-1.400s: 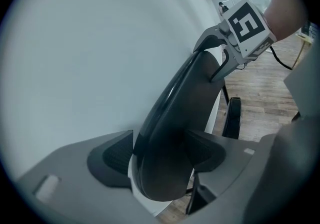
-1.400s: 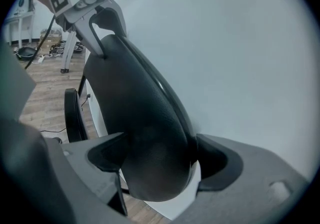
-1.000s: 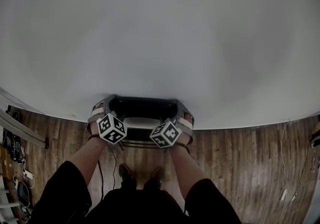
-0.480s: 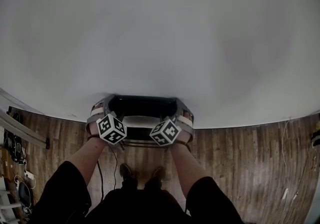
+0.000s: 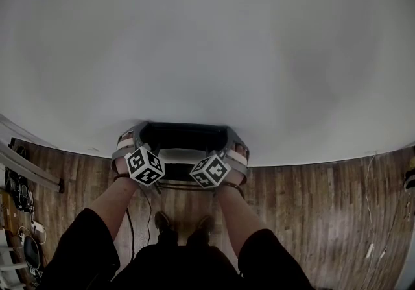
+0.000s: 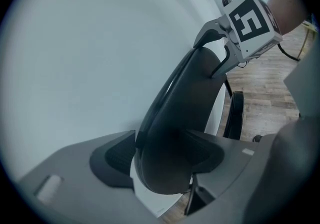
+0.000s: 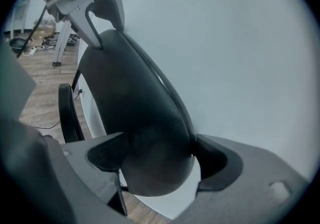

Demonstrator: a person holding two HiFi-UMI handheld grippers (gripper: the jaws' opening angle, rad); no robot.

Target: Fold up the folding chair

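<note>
Black padded chair backrest stands tucked against the white tabletop's near edge. Left gripper, its fingers just closing, grips the left end; right gripper clamps the right end: 2 holds, likely for steadying the fold.

No lettering or numbers can be read anywhere; the marker cubes carry only black-and-white square patterns.

Broad white surface above brown wood-plank floor, clutter at left.
</note>
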